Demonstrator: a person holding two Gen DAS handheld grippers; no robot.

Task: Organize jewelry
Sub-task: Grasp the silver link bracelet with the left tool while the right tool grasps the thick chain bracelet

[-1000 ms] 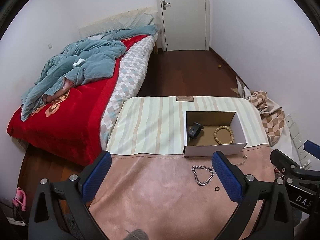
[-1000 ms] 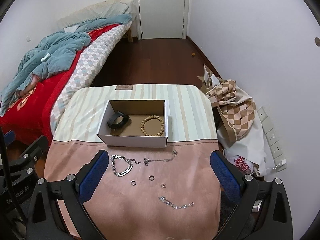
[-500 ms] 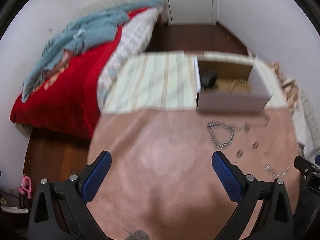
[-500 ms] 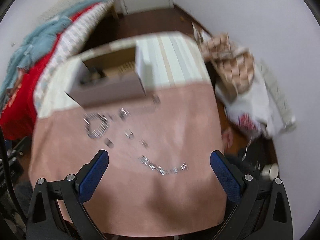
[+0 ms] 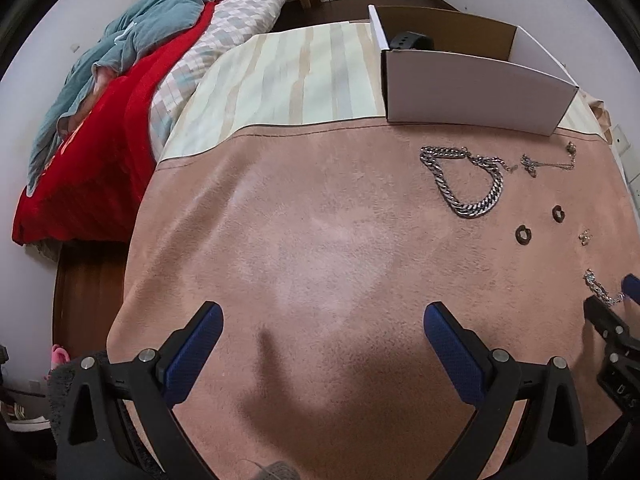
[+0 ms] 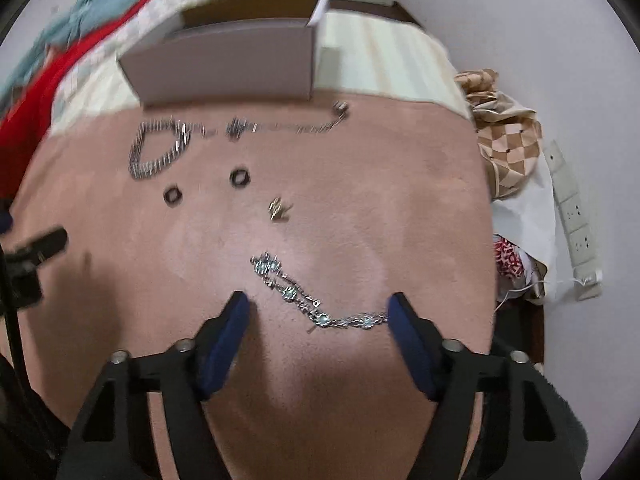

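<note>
Jewelry lies on a pink cloth [image 5: 320, 240]. A thick silver chain [image 5: 464, 180] and a thin chain [image 5: 548, 164] lie near a white cardboard box [image 5: 472, 88]. Two dark rings [image 5: 524, 234] and a small gold earring [image 5: 586, 237] lie beyond. A blue-stone bracelet [image 6: 304, 300] lies between the fingers of my right gripper [image 6: 320, 312], which is open just above it. My left gripper [image 5: 320, 320] is open and empty over bare cloth. A black watch [image 5: 412, 42] shows inside the box.
A bed with a red cover and teal blanket [image 5: 120, 60] stands at the left. A striped cloth [image 5: 288, 76] covers the far half of the table. A checked cloth heap [image 6: 508, 140] and a wall socket strip [image 6: 576, 216] are at the right.
Both grippers have dropped low and forward over the table. The right one now straddles the blue-stone bracelet and its jaws have narrowed. The box looks closer.
</note>
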